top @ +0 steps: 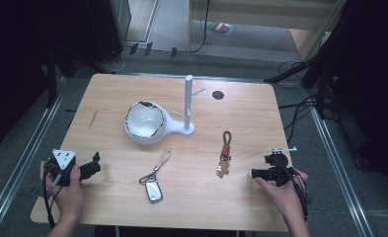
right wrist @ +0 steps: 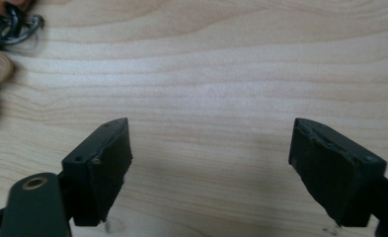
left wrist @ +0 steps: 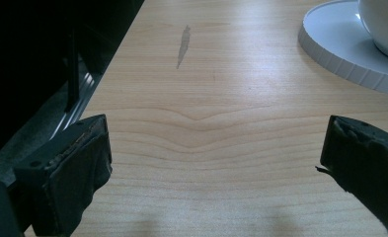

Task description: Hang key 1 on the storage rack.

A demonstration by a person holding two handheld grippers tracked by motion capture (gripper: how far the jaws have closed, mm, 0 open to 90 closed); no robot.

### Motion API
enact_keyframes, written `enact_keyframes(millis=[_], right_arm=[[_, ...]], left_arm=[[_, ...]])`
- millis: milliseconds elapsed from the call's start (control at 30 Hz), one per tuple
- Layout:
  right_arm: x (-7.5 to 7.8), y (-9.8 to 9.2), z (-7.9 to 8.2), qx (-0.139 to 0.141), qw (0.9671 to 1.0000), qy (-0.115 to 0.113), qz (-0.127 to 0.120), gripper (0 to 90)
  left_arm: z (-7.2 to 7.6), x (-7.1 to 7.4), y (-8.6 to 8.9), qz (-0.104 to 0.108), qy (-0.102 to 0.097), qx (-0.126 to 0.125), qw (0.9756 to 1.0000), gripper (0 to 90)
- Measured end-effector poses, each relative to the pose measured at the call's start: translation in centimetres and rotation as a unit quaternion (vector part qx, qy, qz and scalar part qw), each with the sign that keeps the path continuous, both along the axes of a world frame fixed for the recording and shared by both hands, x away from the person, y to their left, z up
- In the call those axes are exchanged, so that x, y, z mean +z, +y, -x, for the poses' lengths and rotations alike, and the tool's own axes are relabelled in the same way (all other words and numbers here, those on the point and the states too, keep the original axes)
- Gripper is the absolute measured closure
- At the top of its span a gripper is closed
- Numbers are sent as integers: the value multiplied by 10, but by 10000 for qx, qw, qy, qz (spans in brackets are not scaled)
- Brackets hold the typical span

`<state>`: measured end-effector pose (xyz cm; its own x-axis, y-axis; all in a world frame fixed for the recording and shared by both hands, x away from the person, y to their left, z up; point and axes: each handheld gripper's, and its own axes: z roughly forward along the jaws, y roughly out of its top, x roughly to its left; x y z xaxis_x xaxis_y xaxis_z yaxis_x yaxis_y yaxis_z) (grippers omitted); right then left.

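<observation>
Nearest the camera: right claw (top: 265, 166), held in the right hand (top: 280, 190) by the near right edge of the worktop (top: 107, 94), jaws standing wide apart with nothing between them, bare wood beneath. Just to its left, apart from it: brown keychain (top: 225, 154), long axis running away from the person, loop at the far end, charm at the near end; closer to this claw than to the other. Left claw (top: 94, 165) well off across the worktop, also spread wide and empty, near the left edge. Between the two claws: silver key fob (top: 153, 190) with strap angled away. Beyond, white stand (top: 187, 106) with bowl (top: 143, 121). Plenty of open wood around the keychain; likely a short leftward reach.
</observation>
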<state>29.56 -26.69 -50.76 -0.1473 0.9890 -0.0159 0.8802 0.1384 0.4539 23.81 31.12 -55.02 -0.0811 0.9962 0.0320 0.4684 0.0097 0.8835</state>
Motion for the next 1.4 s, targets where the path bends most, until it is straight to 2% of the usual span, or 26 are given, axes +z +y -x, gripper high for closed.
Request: enact_keyframes(millis=[200, 300, 500, 600, 733, 800, 833, 900, 1133, 1300, 1400], right_arm=[[5, 6, -9, 130, 9997, 209, 8, 210], [6, 11, -17, 96, 9990, 436, 13, 234], [9, 21, -23, 170, 9988, 446, 51, 265], [13, 28, -28, 242, 9981, 527, 213, 266], [18, 33, -34, 179, 9974, 689, 109, 266], [18, 34, -36, 179, 9974, 682, 115, 270], [18, 37, -39, 165, 9972, 691, 231, 311], [18, 39, -40, 138, 9970, 712, 256, 315], [19, 53, -51, 217, 9966, 776, 177, 308], [20, 61, -55, 102, 9951, 988, -35, 287], [19, 64, -56, 90, 9949, 999, -24, 285]], left_arm=[[1, 1, 1, 31, 29, -9, 10000, 0], [1, 0, 1, 44, 23, -27, 10000, 0], [1, 0, 2, 59, 24, -40, 10000, 0], [0, 0, 2, 94, 31, -62, 9999, 0], [0, 0, 2, 103, 40, -64, 9999, 0], [0, 0, 2, 106, 41, -73, 9999, 0], [0, 0, 2, 110, 44, -71, 9999, 0], [0, 0, 2, 85, 55, -71, 9999, 0], [0, 0, 1, 93, 67, -92, 9999, 0], [0, 0, 1, 41, 63, -102, 9999, 0], [0, 0, 1, 46, 71, -108, 9999, 0]])
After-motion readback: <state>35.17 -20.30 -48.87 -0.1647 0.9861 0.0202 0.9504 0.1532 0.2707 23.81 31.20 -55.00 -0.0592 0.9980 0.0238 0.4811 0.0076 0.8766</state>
